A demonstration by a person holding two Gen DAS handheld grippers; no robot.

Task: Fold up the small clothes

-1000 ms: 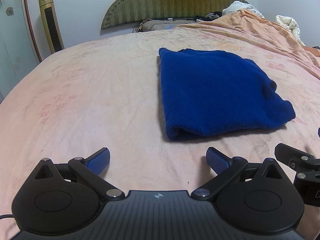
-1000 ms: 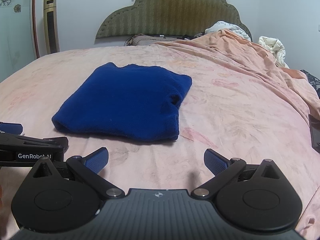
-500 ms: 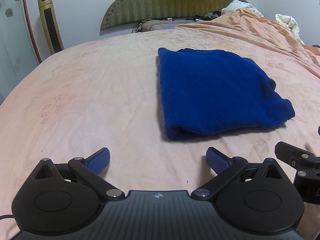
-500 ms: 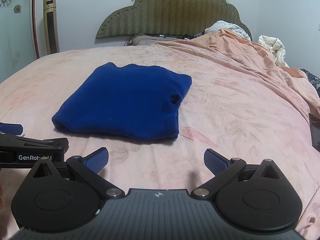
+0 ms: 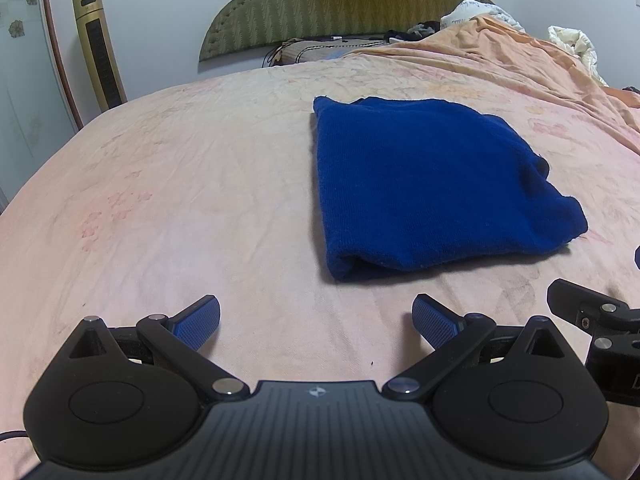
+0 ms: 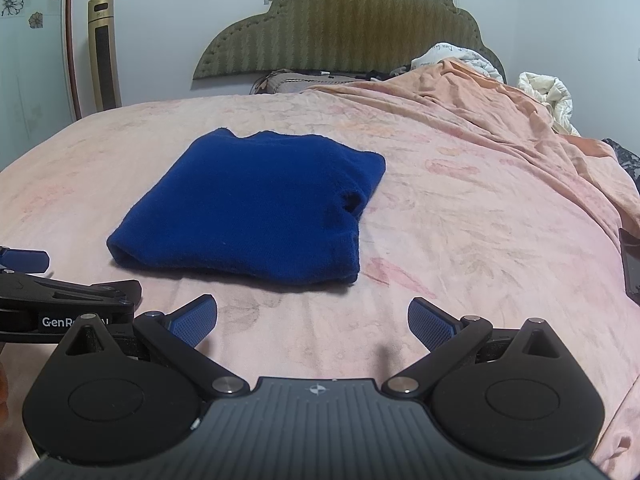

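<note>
A dark blue knit garment (image 5: 432, 188) lies folded into a thick rectangle on the pink bedsheet (image 5: 180, 208); it also shows in the right wrist view (image 6: 256, 208). My left gripper (image 5: 316, 320) is open and empty, held above the sheet in front of the garment's near left corner. My right gripper (image 6: 312, 320) is open and empty, just short of the garment's near edge. The right gripper's side shows at the left view's right edge (image 5: 592, 320), and the left gripper's side at the right view's left edge (image 6: 68, 300).
A green padded headboard (image 6: 340, 28) and a gold tower fan (image 6: 105, 48) stand at the back. A rumpled orange quilt (image 6: 500, 120) and white bedding (image 6: 544, 88) pile up at the right. A dark flat object (image 6: 632, 264) lies at the right edge.
Both grippers have stayed open and drifted very slightly; the garment has not moved.
</note>
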